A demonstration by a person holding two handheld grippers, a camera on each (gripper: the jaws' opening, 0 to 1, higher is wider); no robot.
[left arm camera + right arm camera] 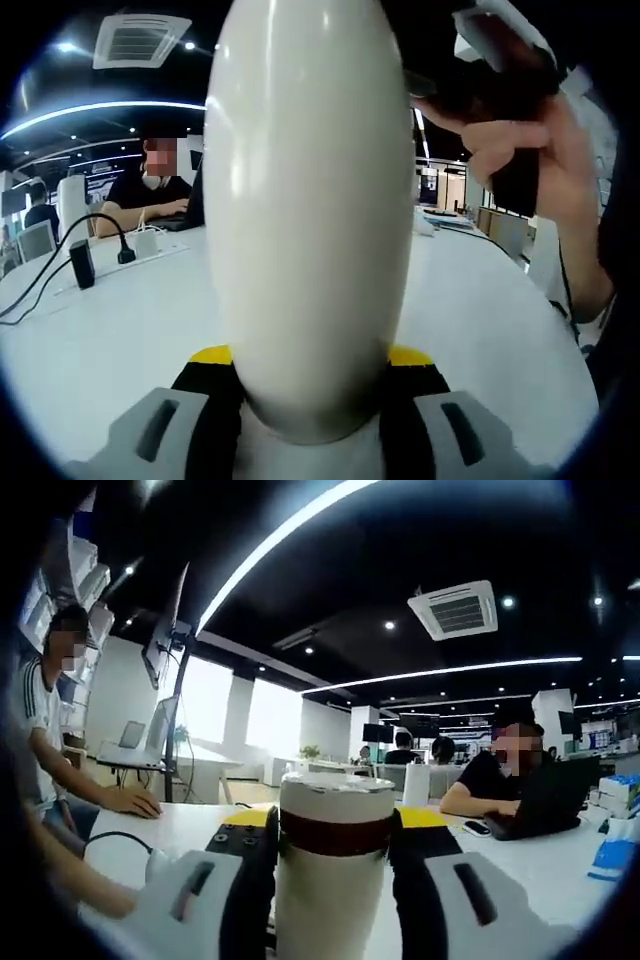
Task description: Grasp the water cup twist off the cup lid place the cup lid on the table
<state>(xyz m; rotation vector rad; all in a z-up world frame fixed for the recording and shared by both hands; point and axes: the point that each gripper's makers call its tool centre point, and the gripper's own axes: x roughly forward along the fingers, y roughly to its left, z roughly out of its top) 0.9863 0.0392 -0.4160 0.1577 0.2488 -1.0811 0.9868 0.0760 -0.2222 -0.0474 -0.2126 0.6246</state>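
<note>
Left gripper view: the left gripper (312,400) is clamped on the water cup (310,200), its jaws pressed to either side of the smooth white body. The cup rises straight up from the jaws, above the white worktop (120,310). A person's hand (540,160) holding a dark device sits just beside the cup's upper right. A black cable (60,265) lies on the worktop, well apart to the cup's left.

Right gripper view: the right gripper (335,865) is closed on a white cylinder between its jaws, with a dark band (338,835) below a pale cup lid (336,795). The jaws meet it at band height. A black laptop (550,795) stands well apart, behind and right of the lid.

Handling, as a judgement: the cup looks rigid, glossy and slippery, so hold the body firmly and turn the lid at its side wall. Contents cannot be seen; the cup is closed, so weight is unknown.
</note>
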